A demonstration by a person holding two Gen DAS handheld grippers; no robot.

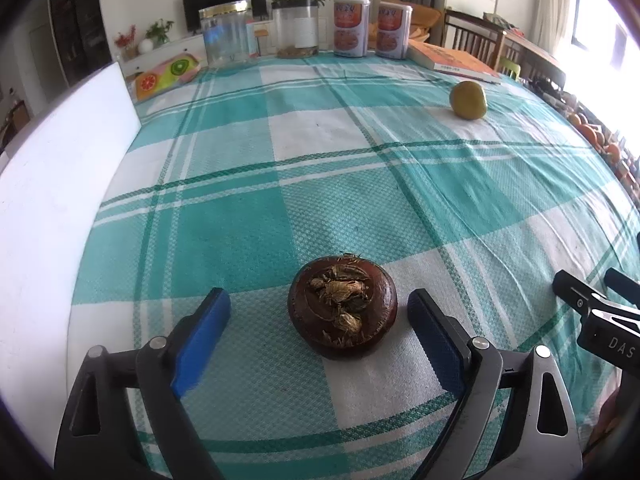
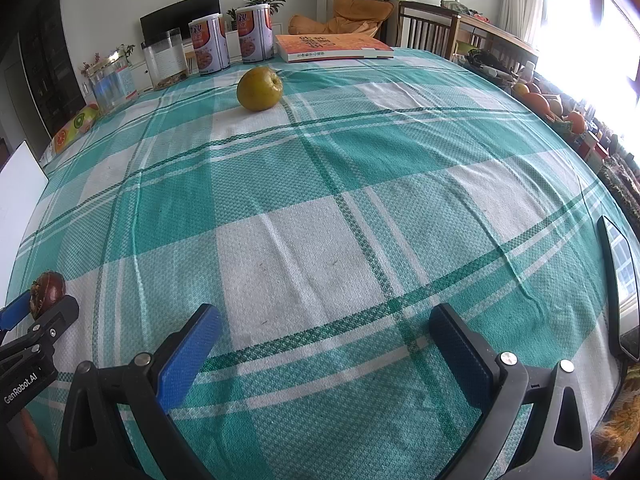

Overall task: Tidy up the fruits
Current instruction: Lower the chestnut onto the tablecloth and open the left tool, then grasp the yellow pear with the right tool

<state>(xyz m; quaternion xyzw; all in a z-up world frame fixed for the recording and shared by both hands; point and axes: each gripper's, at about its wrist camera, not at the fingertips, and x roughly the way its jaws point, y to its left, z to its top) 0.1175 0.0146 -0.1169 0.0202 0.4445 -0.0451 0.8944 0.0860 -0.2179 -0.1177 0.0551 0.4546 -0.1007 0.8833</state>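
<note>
A dark brown round fruit (image 1: 342,306) with a dry husky top lies on the teal checked tablecloth (image 1: 320,184). My left gripper (image 1: 320,312) is open, its blue pads on either side of the fruit with gaps on both sides. The fruit also shows at the left edge of the right wrist view (image 2: 47,292), beside the left gripper's fingers (image 2: 52,320). A yellow-green apple (image 1: 468,100) lies far right on the cloth; in the right wrist view the apple (image 2: 260,88) is far ahead. My right gripper (image 2: 326,336) is open and empty over the cloth.
A white board (image 1: 60,184) stands along the left edge. At the back stand clear jars (image 1: 226,32), two printed tins (image 1: 372,28), a fruit-print tray (image 1: 166,74) and an orange book (image 1: 452,60). A black phone (image 2: 618,284) lies at right. Oranges (image 2: 536,100) sit beyond the right edge.
</note>
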